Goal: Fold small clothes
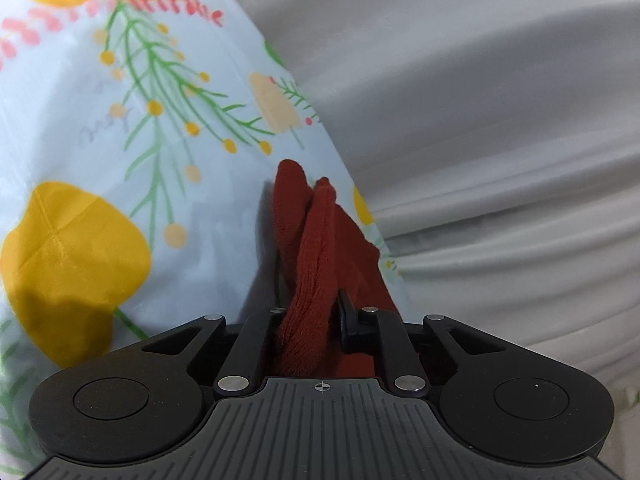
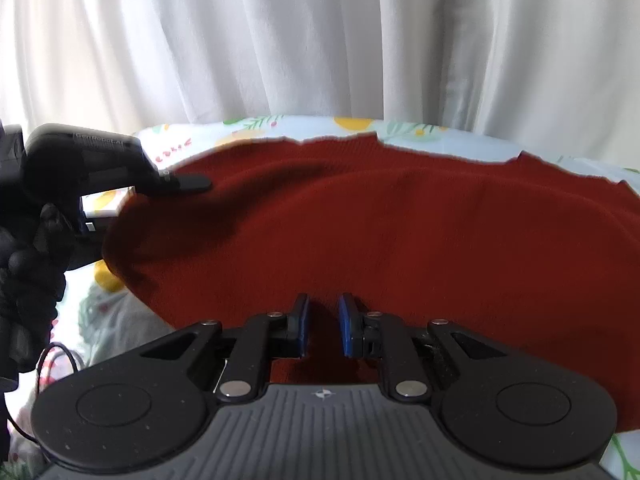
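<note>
1. Sweater (image 2: 360, 232): solid rust red knit, no pattern.
2. Sheet (image 1: 120, 120): pale blue, printed with yellow flowers, green sprigs, pink-red berries, cream blossoms.
3. Curtain (image 2: 320, 40): plain white.
4. Right gripper (image 2: 323, 326): black body, blue pads on fingers (image 2: 347, 328).
5. Left gripper (image 1: 316, 320): black.
6. Glove (image 2: 28, 248): black.

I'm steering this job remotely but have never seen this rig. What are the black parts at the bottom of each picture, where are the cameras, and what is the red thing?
Each picture comes from a camera on a hand-held claw, looking forward along its two fingers. The left claw is shut on a bunched edge of the red knitted garment. The right claw hovers over the spread garment, blue pads apart, gripping nothing. In its view the left claw appears at the left, held by a black-gloved hand. The garment lies on a floral cloth, with white curtains behind.
</note>
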`<state>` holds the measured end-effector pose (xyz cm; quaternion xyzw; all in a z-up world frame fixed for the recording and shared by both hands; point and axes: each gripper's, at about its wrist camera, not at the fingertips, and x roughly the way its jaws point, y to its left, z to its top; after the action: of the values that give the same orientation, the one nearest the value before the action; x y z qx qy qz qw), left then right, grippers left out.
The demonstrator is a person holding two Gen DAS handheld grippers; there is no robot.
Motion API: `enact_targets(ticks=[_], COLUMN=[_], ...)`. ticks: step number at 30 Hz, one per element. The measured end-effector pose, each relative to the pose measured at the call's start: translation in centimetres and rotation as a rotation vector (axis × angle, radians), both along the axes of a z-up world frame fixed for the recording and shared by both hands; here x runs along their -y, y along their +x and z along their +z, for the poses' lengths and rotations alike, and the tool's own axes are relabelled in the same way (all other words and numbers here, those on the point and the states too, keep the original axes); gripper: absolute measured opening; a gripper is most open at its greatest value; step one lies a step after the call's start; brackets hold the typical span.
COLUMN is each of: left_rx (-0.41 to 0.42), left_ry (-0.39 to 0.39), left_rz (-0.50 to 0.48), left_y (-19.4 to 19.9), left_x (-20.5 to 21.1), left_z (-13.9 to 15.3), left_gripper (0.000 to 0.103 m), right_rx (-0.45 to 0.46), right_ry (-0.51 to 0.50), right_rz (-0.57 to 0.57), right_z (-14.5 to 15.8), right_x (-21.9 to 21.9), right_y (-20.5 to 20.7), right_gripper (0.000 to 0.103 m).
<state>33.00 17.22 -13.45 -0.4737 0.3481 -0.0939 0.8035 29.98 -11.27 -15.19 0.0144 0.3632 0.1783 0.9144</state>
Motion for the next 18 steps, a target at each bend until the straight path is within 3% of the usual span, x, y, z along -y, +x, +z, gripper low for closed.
enact_targets(ticks=[5, 10, 15, 18], left_rx=[0.042, 0.125, 0.105, 0.092], left_ry=[0.096, 0.204, 0.302, 0.366], left_rz=[-0.062, -0.192, -0.32, -0.349], left_y=[0.5, 1.4, 2.0, 1.7], left_x=[2.5, 8.7, 15.5, 17.7], left_z=[3.5, 6.4, 4.2, 2.7], left_gripper=[0.014, 0.014, 0.014, 0.016], right_rx=[0.017, 0.055, 0.037, 0.017], right_ry=[0.111, 0.188, 0.221, 0.239], right_rz=[-0.096, -0.234, -0.321, -0.331], right_z=[1.5, 2.5, 1.9, 1.3], right_x=[3.6, 8.7, 11.7, 12.4], right_y=[-0.9, -2.3, -3.0, -3.0], right_gripper=[0.014, 0.015, 0.016, 0.016])
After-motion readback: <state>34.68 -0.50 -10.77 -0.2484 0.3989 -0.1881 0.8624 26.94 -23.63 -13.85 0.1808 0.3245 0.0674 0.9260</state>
